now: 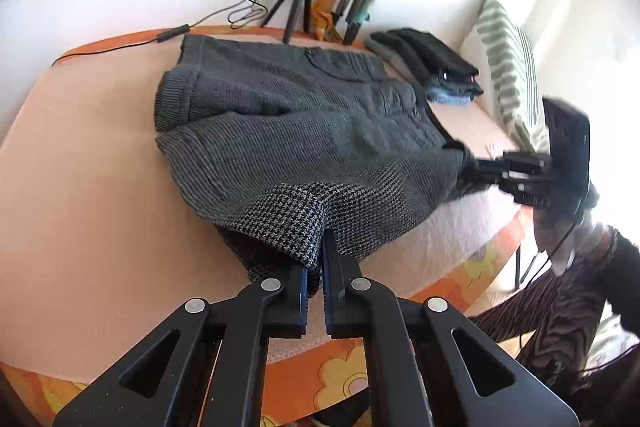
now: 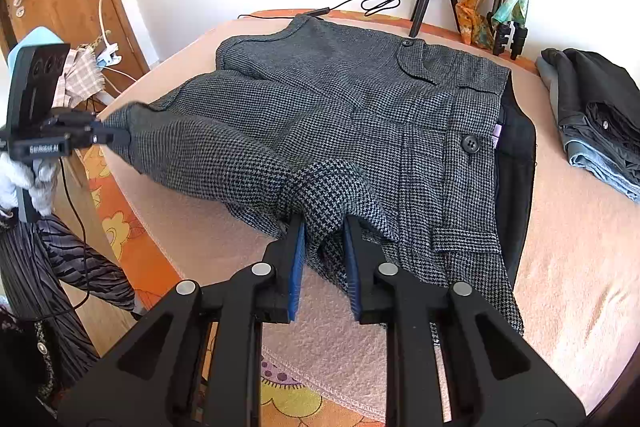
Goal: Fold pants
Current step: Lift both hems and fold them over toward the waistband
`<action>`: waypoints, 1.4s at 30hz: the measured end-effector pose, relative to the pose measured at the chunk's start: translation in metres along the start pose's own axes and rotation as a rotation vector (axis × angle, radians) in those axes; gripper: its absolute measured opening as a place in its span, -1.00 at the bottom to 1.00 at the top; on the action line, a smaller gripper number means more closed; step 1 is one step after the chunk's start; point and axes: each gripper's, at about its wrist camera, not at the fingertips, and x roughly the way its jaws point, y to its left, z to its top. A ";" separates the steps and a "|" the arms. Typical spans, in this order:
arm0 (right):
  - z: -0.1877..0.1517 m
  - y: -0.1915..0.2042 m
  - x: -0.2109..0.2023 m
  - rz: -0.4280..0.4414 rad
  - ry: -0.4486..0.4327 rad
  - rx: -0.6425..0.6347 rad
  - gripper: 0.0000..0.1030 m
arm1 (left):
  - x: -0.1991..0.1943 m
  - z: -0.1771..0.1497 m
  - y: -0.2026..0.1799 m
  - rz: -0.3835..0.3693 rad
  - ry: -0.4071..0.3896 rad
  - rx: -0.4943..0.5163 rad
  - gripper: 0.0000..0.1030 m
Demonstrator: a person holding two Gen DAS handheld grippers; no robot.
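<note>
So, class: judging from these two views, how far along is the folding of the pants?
Done: a stack of folded clothes sits aside. In hand: the grey checked pants lie flat on the table, with the left tool and the right tool each shut on a near edge, lifting it. Left: carrying that edge over and finishing the folds.

"GenRobot.AI" (small white lettering) stands on the left tongs (image 2: 120, 137).

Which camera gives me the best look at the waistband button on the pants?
The right wrist view: the waistband button on the pants faces the camera, sharp and unobstructed. In the left wrist view that waistband area is far, foreshortened and blurred, so the button hardly reads.
</note>
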 end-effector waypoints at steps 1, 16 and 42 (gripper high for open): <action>-0.001 0.001 -0.001 -0.006 -0.004 -0.010 -0.40 | -0.005 0.006 0.006 -0.022 -0.019 -0.034 -0.92; -0.044 0.052 -0.009 -0.135 -0.003 -0.370 0.04 | -0.010 0.019 0.014 -0.109 -0.024 -0.137 -0.93; 0.050 0.044 -0.093 -0.366 -0.194 -0.413 -0.94 | -0.054 0.082 0.001 -0.119 -0.116 -0.032 -0.93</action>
